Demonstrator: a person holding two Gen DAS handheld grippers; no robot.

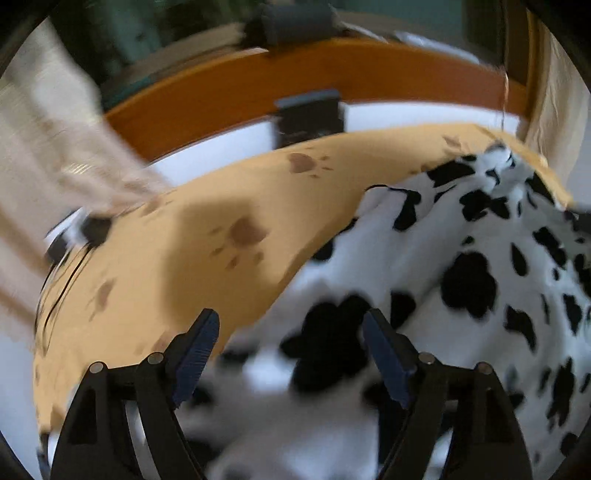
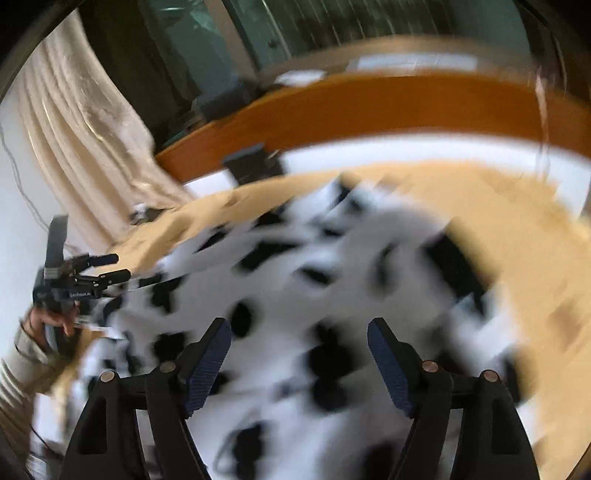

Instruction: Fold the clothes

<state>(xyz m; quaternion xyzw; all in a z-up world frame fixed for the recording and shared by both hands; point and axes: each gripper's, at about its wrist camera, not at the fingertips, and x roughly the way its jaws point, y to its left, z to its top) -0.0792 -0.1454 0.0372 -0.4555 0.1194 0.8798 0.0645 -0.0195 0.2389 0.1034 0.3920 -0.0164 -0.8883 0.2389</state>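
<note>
A white garment with black cow patches [image 1: 424,258] lies rumpled on a yellow paw-print sheet [image 1: 192,236]. My left gripper [image 1: 291,325] hangs over the garment's near edge, jaws wide and nothing between the blue pads [image 1: 195,354]. In the right wrist view the same garment [image 2: 280,295] is blurred and spreads across the yellow sheet [image 2: 498,229]. My right gripper [image 2: 299,332] is open above its middle, holding nothing. At the far left of that view a hand [image 2: 48,325] holds the left gripper [image 2: 114,266] at the garment's left edge.
An orange wooden bed frame [image 1: 258,85] curves along the back, with a dark block [image 1: 308,114] clamped on it. Cream curtains [image 2: 85,122] hang on the left. A window [image 2: 332,29] lies beyond. Thin black cables [image 1: 62,288] trail off the sheet's left edge.
</note>
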